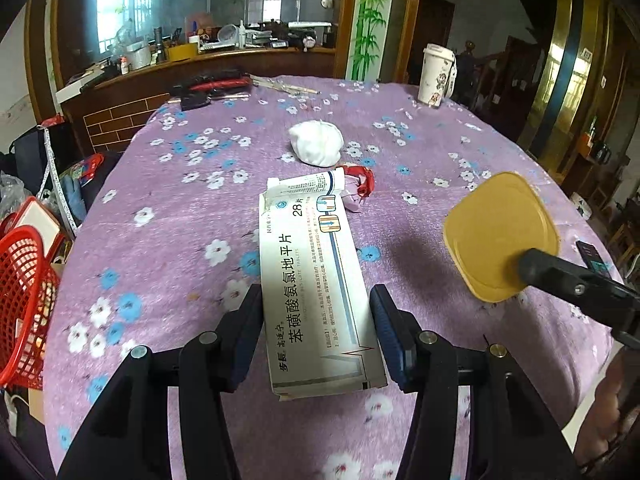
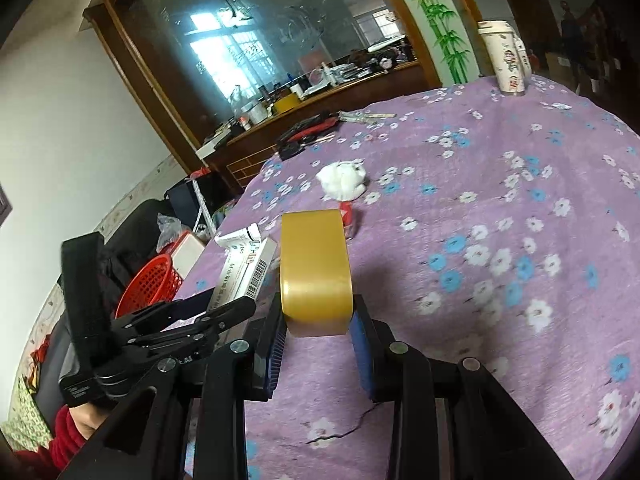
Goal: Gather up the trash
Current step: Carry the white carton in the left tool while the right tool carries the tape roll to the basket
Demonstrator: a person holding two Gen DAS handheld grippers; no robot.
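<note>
My left gripper (image 1: 316,296) is shut on a white medicine box (image 1: 308,264), its pads pressing the long sides, over the purple flowered tablecloth (image 1: 180,240). In the right wrist view the same box (image 2: 244,272) sticks out of the left gripper (image 2: 224,304) at the table's left edge. My right gripper (image 2: 318,312) is shut on a yellow plastic tub (image 2: 316,268), seen from the left as the yellow tub (image 1: 500,236) at the right. On the cloth lie a crumpled white tissue (image 1: 316,142), a white tube (image 1: 304,184) and a red-white wrapper (image 1: 360,188).
A red mesh basket (image 1: 24,300) stands off the table's left side, among bags and clutter. A tall paper cup (image 1: 436,76) stands at the far edge, with black and red tools (image 1: 212,88) at the far left. A dark remote (image 1: 592,258) lies at the right edge.
</note>
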